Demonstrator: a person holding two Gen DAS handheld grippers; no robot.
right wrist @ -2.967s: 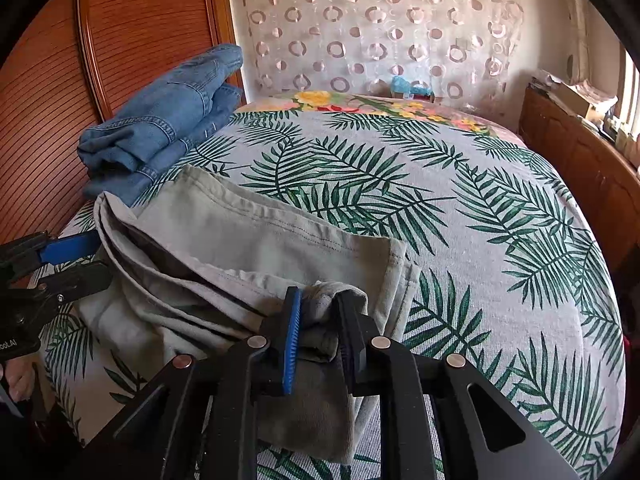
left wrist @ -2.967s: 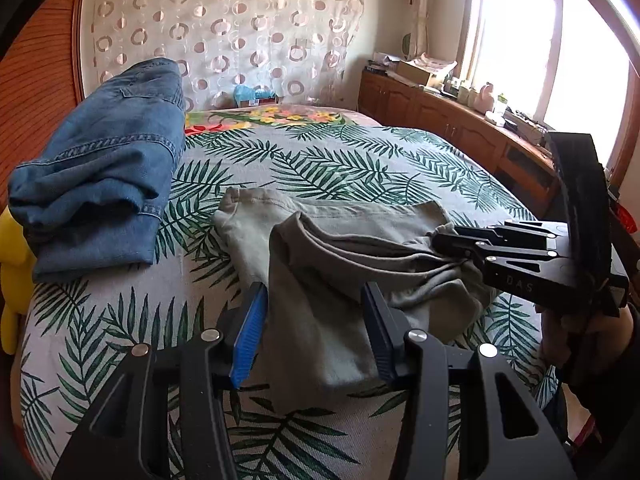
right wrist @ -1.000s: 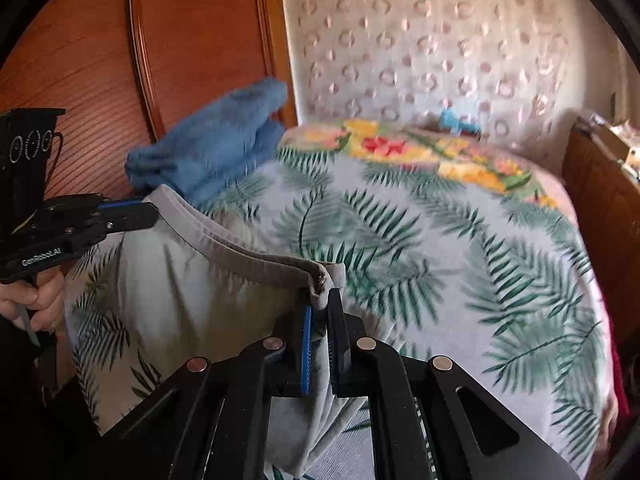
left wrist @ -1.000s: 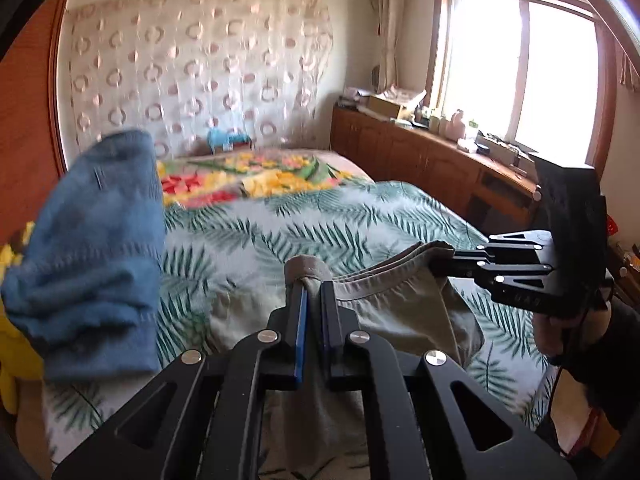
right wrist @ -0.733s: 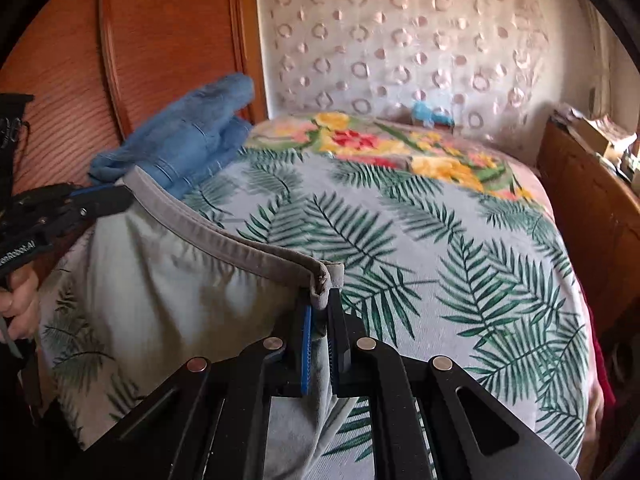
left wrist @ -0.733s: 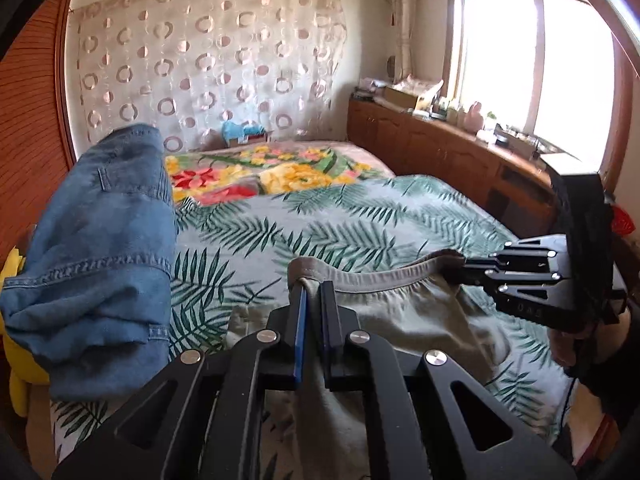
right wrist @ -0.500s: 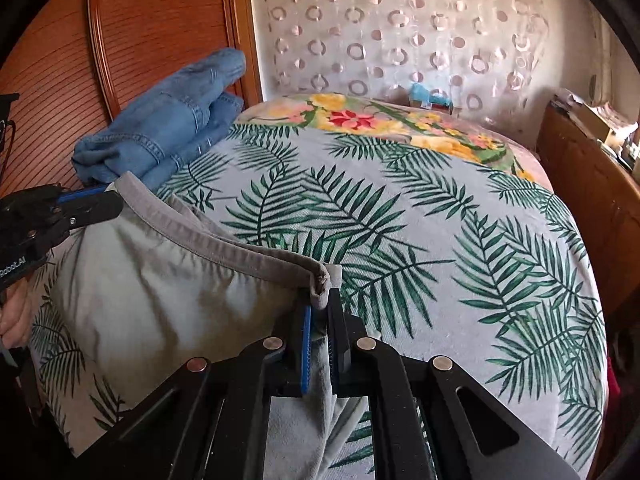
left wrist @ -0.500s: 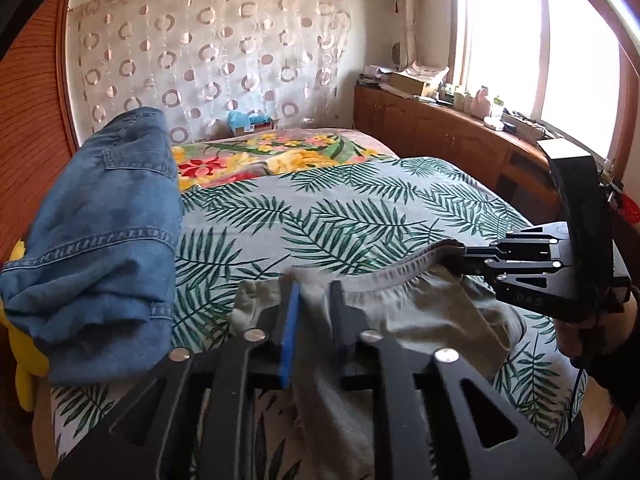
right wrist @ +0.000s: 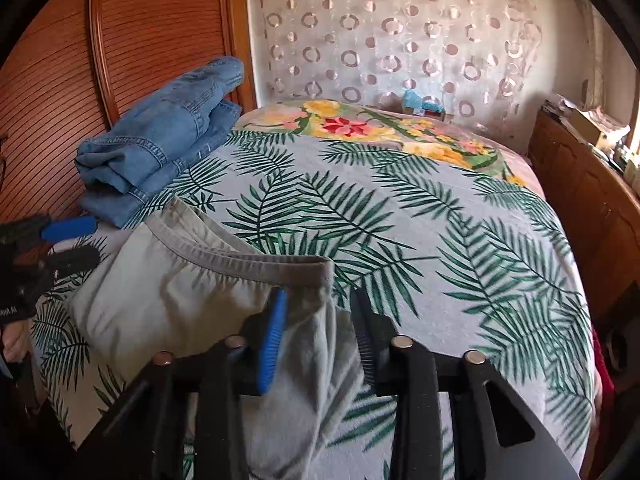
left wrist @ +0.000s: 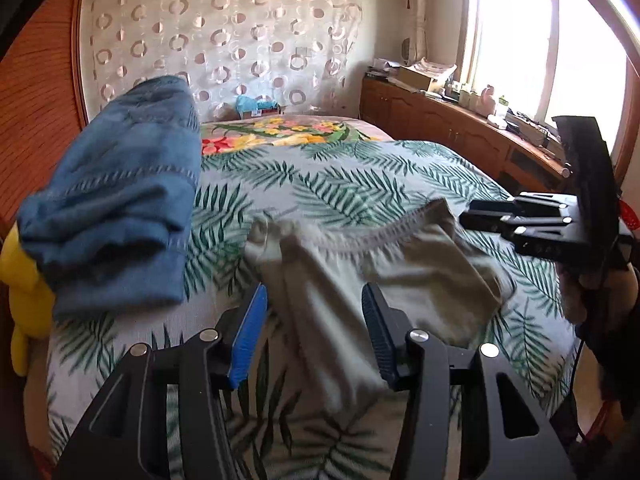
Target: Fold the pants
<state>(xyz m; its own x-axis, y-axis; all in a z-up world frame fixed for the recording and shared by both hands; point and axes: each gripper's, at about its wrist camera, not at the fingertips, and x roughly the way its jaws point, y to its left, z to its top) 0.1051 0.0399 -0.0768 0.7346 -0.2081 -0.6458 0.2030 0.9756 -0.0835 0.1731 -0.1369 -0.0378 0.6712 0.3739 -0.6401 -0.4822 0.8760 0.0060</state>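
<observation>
Both pairs of fingers are spreading apart at this moment, and neither presses on cloth. Seen from the left wrist camera, the left gripper (left wrist: 312, 332) has its blue-padded finger and its dark finger standing wide of a fold of the grey-green pants (left wrist: 360, 280), which runs between them without touching either pad. From the right wrist camera, the right gripper (right wrist: 318, 334) likewise has its fingers apart, with the corner of the pants' waistband (right wrist: 256, 262) lying just ahead of them and the fabric hanging down between the two fingers toward the bed's near edge. The pants lie on the near end of the bed (right wrist: 400, 220), on a bedspread printed with green palm leaves, waistband stretched crosswise and sagging a little in the middle. The pants are blurred in the left view. To the left of them, against a reddish wooden headboard (right wrist: 60, 80), sits a stack of folded blue jeans (right wrist: 168, 136), close beside the pants but apart from them. A yellow soft toy (left wrist: 20, 280) peeks out under the jeans at the left edge. At the far end a curtain with ring patterns (left wrist: 224, 40) hangs behind the bed, and a wooden cabinet (left wrist: 440, 120) under a bright window lines the right side. A hand (left wrist: 580, 292) grips the right gripper's handle.
</observation>
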